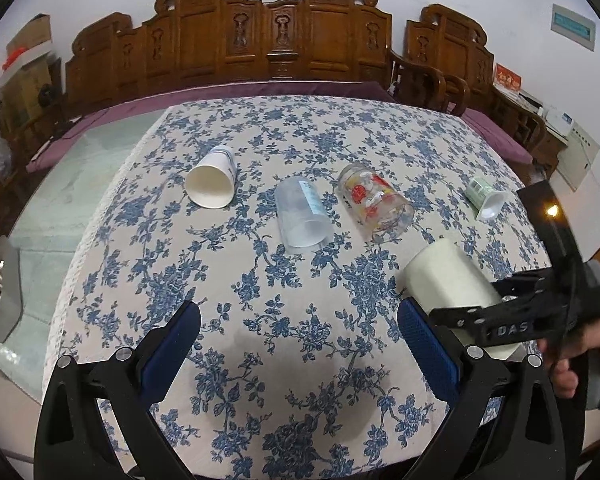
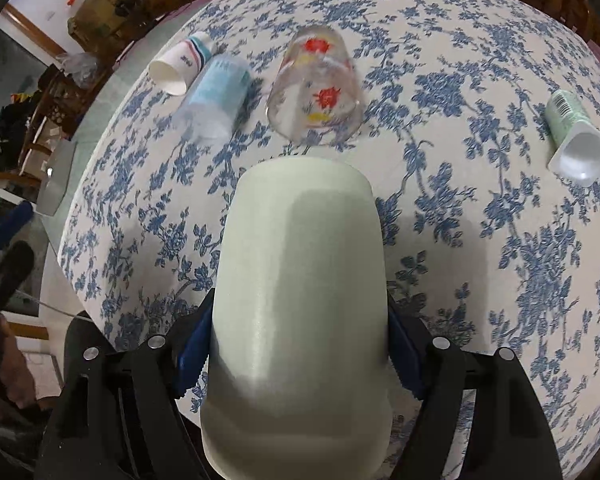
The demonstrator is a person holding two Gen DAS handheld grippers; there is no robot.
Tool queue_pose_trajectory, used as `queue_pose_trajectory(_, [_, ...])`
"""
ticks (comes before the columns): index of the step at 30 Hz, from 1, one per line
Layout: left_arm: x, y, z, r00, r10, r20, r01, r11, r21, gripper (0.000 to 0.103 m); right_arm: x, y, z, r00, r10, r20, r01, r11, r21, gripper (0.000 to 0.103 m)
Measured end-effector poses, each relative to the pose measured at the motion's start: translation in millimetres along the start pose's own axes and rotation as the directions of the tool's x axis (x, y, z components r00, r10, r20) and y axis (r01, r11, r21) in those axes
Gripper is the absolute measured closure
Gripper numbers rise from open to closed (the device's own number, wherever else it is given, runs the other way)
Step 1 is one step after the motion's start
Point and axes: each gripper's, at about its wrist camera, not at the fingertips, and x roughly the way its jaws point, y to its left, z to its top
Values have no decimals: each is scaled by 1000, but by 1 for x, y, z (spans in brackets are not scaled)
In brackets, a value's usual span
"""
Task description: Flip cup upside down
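Observation:
My right gripper (image 2: pixel 300 356) is shut on a pale green cup (image 2: pixel 300 300) and holds it above the tablecloth, its closed base pointing away from the camera. The same cup (image 1: pixel 448 280) shows in the left wrist view at the right, held tilted in the right gripper (image 1: pixel 496 320). My left gripper (image 1: pixel 300 344) is open and empty above the near middle of the table. Several other cups lie on their sides further back: a white paper cup (image 1: pixel 212 178), a frosted plastic cup (image 1: pixel 304 216), a printed glass (image 1: pixel 376 204) and a small green yoghurt pot (image 1: pixel 486 196).
The table wears a blue-flowered cloth (image 1: pixel 260 280). A carved wooden bench (image 1: pixel 276 44) stands behind it. Boxes and clutter (image 1: pixel 24 80) sit at the far left. The table's left edge drops to a green floor (image 1: pixel 60 208).

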Motion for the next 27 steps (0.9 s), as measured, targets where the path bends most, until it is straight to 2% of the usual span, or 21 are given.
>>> queue_pose_trajectory(6, [-4, -3, 2, 1000, 11, -1, -11, 1000, 11, 8, -3, 1, -1, 1000, -20, 20, 20, 1000, -4, 24])
queue_pose_trajectory(12, [-7, -14, 8, 1000, 20, 1, -20, 999, 30, 8, -43, 2, -6, 987, 1, 164, 6, 999, -41, 24])
queue_pose_trajectory(14, [-7, -19, 9, 1000, 19, -1, -19, 999, 35, 8, -61, 2, -12, 975, -8, 222, 20, 998, -53, 24])
queue_pose_trajectory(17, [-7, -32, 12, 1000, 18, -2, -17, 999, 52, 8, -90, -1, -28, 941, -48, 335, 70, 996, -55, 24])
queue_pose_trajectory(24, [-1, -63, 18, 1000, 6, -9, -5, 995, 100, 8, -128, -18, -64, 874, -98, 476, 126, 992, -27, 24])
queue_pose_trajectory(25, [0, -66, 18, 1000, 3, -12, -2, 995, 103, 8, -130, -20, -68, 868, -103, 485, 131, 991, -25, 22])
queue_pose_trajectory(27, [3, -74, 19, 1000, 0, -21, 2, 994, 111, 8, -137, -26, -78, 849, -122, 514, 149, 989, -12, 12])
